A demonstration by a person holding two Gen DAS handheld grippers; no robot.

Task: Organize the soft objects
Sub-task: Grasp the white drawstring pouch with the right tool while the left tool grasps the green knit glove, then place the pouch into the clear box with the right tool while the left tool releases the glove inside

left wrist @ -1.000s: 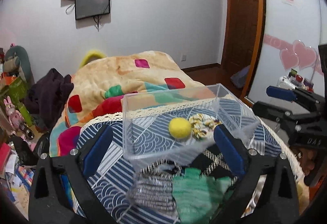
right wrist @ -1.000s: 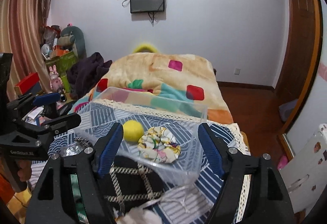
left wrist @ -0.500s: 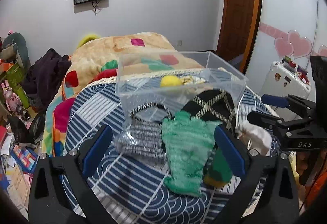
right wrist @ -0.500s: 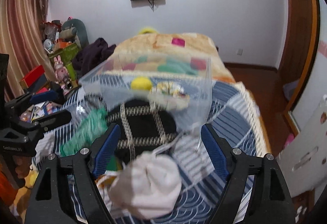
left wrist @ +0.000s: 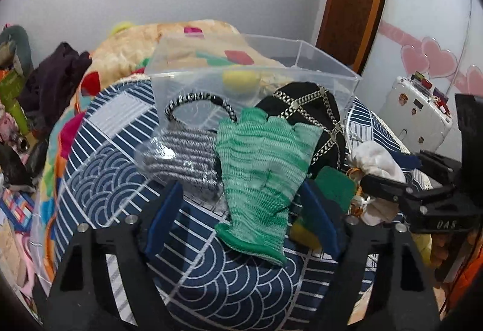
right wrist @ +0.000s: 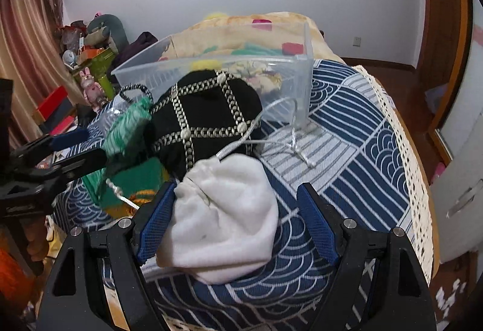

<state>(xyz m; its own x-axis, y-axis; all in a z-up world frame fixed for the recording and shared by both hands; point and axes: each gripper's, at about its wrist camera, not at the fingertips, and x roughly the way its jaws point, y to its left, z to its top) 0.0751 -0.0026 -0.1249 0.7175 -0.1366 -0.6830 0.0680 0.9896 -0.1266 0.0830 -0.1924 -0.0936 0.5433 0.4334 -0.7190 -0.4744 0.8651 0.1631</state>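
Note:
A clear plastic box (left wrist: 317, 65) stands on the blue patterned table and holds a yellow ball (left wrist: 240, 79) and a floral scrunchie (right wrist: 262, 77). In front of it lie a green knit glove (left wrist: 259, 168), a grey striped pouch (left wrist: 184, 159), a black chain-trimmed bag (right wrist: 205, 116) and a white drawstring pouch (right wrist: 226, 216). My left gripper (left wrist: 241, 219) is open, its fingers on either side of the glove's cuff. My right gripper (right wrist: 237, 222) is open around the white pouch. The right gripper also shows in the left wrist view (left wrist: 389, 174).
A green and yellow sponge (left wrist: 332, 189) lies beside the glove. A bed with a colourful blanket (left wrist: 181, 44) is behind the table. A white suitcase (left wrist: 419, 113) stands at the right. Toys and clutter (right wrist: 90, 59) fill the left. The table's lace edge (right wrist: 404, 149) is at the right.
Both grippers have pulled back and lowered from the box. The glove now sits between my left fingers and the white pouch between my right fingers. Both stay open.

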